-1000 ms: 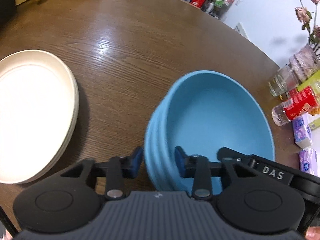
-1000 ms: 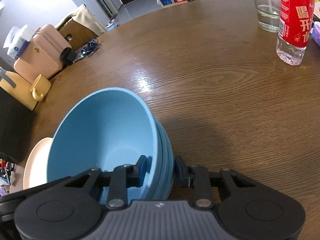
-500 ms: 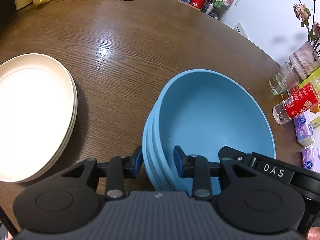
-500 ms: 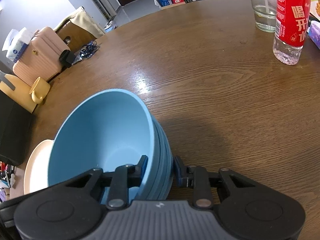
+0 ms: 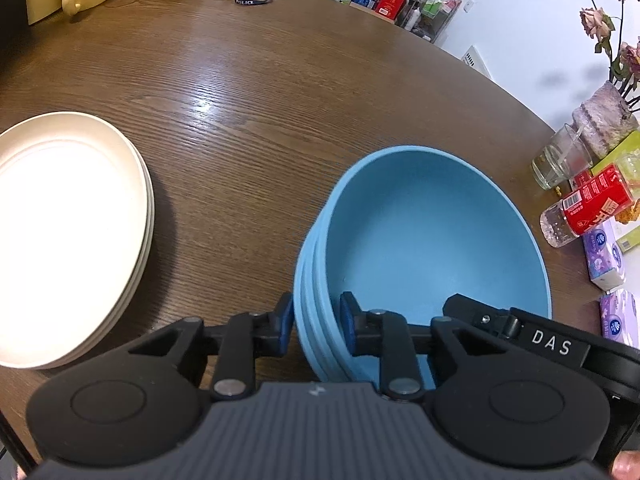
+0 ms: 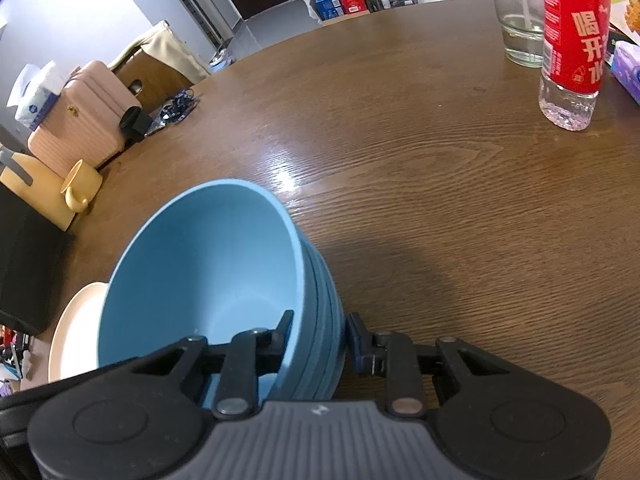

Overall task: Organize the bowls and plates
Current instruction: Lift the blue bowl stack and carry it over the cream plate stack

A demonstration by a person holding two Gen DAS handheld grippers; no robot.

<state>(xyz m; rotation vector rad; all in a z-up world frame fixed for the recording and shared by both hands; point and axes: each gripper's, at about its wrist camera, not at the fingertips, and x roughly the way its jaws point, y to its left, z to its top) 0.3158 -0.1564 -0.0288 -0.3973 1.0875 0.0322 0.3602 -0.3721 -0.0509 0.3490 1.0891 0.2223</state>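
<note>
Through the left wrist view, the left gripper (image 5: 313,322) pinches the near wall of the nested stack of pale blue bowls (image 5: 424,248) on the round brown wooden table (image 5: 260,92), beside a finished-looking stack of cream round plates (image 5: 68,236). From the right wrist view, the right gripper (image 6: 318,338) straddles the stack's opposite rim, jaws seemingly clamped; bowls and plates look sorted, leaving perhaps only final placement.

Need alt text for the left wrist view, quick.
The left tool straddles the near rim of a stack of blue bowls on a brown wooden table, one finger inside, one outside. A stack of cream plates sits to the left.
</note>
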